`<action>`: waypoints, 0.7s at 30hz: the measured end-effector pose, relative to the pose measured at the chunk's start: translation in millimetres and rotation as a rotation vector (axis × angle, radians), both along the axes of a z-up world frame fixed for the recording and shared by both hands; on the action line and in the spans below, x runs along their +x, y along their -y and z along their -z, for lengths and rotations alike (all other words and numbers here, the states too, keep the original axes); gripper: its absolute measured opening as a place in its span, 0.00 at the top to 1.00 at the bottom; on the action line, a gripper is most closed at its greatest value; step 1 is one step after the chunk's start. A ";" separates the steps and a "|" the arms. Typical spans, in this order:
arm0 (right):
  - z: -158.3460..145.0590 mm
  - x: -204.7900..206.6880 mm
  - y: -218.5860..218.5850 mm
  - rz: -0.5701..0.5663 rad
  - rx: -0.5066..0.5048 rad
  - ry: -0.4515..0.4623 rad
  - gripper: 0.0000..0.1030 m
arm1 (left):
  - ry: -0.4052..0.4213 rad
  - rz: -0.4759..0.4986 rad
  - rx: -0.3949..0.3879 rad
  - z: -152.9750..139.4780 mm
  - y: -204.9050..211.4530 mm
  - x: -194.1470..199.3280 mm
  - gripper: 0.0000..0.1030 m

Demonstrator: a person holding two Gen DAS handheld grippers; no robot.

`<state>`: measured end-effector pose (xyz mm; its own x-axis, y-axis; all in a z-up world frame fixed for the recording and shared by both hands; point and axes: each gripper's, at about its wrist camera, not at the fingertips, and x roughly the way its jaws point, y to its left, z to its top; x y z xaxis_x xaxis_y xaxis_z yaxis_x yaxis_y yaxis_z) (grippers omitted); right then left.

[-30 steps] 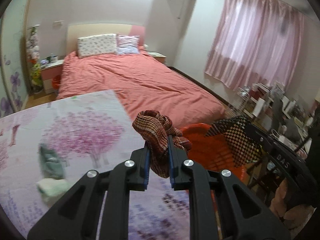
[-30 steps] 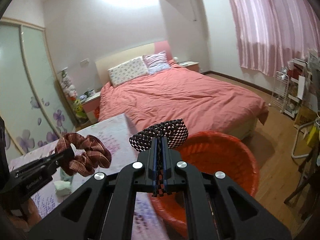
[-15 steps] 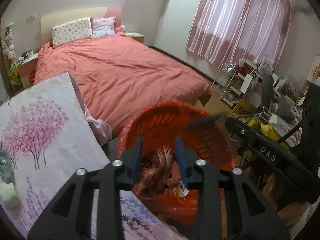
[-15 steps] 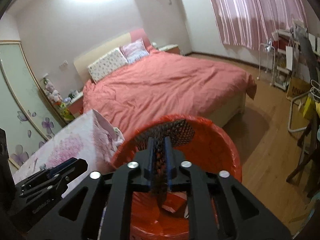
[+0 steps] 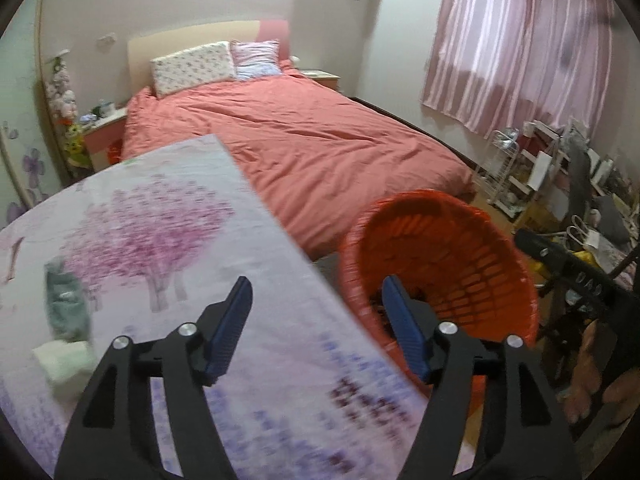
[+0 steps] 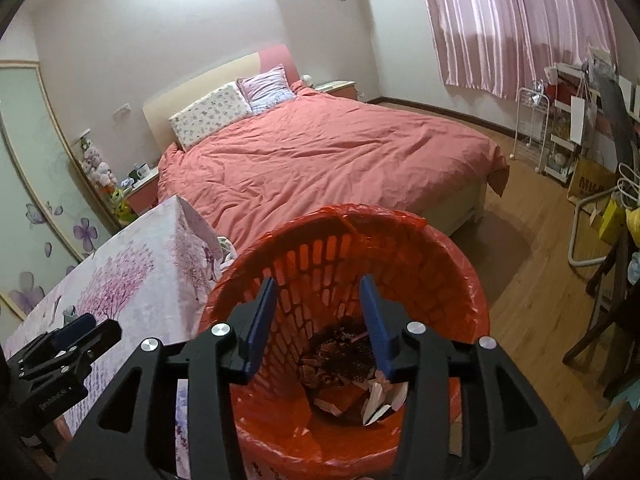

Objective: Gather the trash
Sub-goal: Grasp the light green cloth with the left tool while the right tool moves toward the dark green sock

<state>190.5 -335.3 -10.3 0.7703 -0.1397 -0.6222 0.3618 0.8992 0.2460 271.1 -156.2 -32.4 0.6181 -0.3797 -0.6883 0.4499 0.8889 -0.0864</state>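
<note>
An orange trash basket (image 6: 448, 264) with a red liner stands on the floor beside the table; it also shows in the left wrist view (image 5: 500, 248). Inside it lie a red plaid scrunchie (image 6: 316, 364), a dark checked scrunchie (image 6: 344, 344) and paper scraps (image 6: 380, 396). My right gripper (image 6: 318, 316) is open and empty, directly above the basket. My left gripper (image 5: 316, 320) is open and empty, over the table edge next to the basket. On the table's left side lie a green cloth piece (image 5: 66, 308) and a pale wad (image 5: 64, 364).
The table (image 5: 160, 240) has a floral cloth with pink trees. A bed (image 5: 320, 148) with a salmon cover lies behind. Shelves and clutter (image 5: 560, 168) stand at the right under pink curtains. Wooden floor (image 6: 532, 280) lies right of the basket.
Both grippers have opened and dropped their scrunchies into the basket. The left gripper has swung back to the left, towards the table. The right gripper has come down over the basket.
</note>
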 end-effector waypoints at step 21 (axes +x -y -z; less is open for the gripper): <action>7.8 5.2 -115.5 -0.217 -0.062 -0.038 0.35 | -0.027 -0.363 0.082 28.3 -194.2 1.5 0.20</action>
